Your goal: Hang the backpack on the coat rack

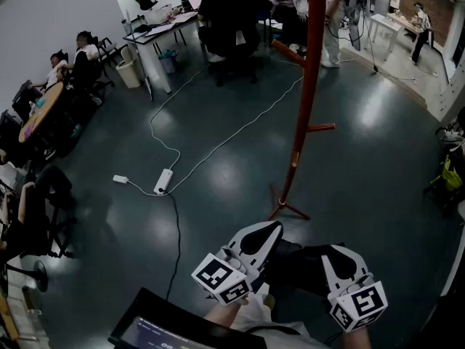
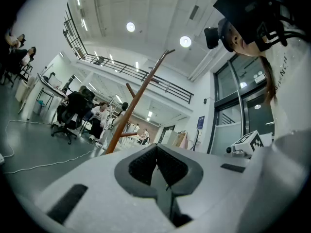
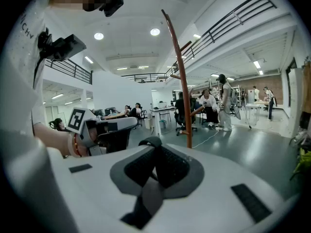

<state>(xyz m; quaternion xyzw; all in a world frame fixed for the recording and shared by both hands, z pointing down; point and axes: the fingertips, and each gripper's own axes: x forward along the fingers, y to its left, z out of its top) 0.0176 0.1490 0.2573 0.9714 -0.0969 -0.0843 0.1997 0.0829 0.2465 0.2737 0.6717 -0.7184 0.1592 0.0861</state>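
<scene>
Though slim, tall reddish-brown coat rack point(image 1: 305, 100).

Count on inspection: one coat rack point(image 1: 306, 86), one backpack point(image 1: 294, 265), one left gripper point(image 1: 275, 228), one right gripper point(image 1: 333, 251), one power strip point(image 1: 164, 181), one waste bin point(image 1: 129, 73).

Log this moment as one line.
left hand-held gripper: shut | right hand-held gripper: shut on backpack strap | coat rack: ahead, bare

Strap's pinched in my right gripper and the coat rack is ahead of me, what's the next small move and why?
Probably step forward and lift the backpack toward the coat rack. The right gripper is shut on its strap, yet the bag sits low by your body, apart from the rack, whose side peg looks bare.
</scene>
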